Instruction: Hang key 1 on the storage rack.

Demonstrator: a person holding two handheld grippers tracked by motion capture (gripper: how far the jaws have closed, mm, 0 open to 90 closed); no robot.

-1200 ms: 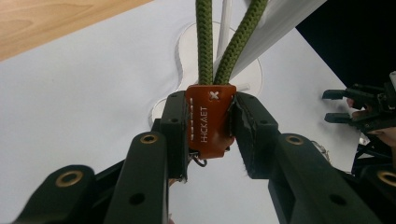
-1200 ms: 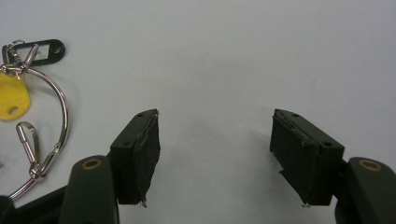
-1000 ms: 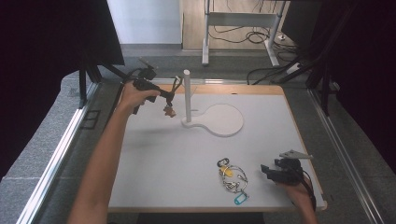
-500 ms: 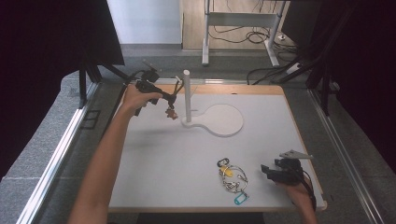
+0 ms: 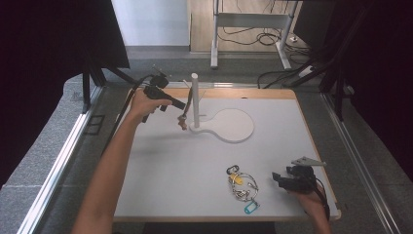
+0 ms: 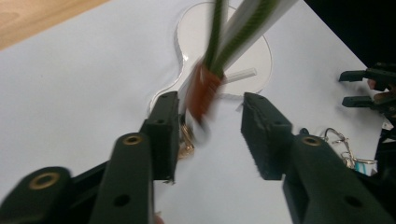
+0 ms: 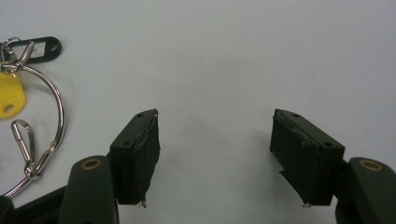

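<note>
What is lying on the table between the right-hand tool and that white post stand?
In the high view, a bunch of key rings and tags lies left of the right tool; toward the stand the white table is bare.

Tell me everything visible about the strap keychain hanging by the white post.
The strap keychain is a green-and-white woven band ending in a reddish-brown tab with a brass-looking clip below. It hangs from the white post of the stand, blurred. The left gripper has just been opening; its jaws stand apart either side of the tab, not pressing it.
</note>
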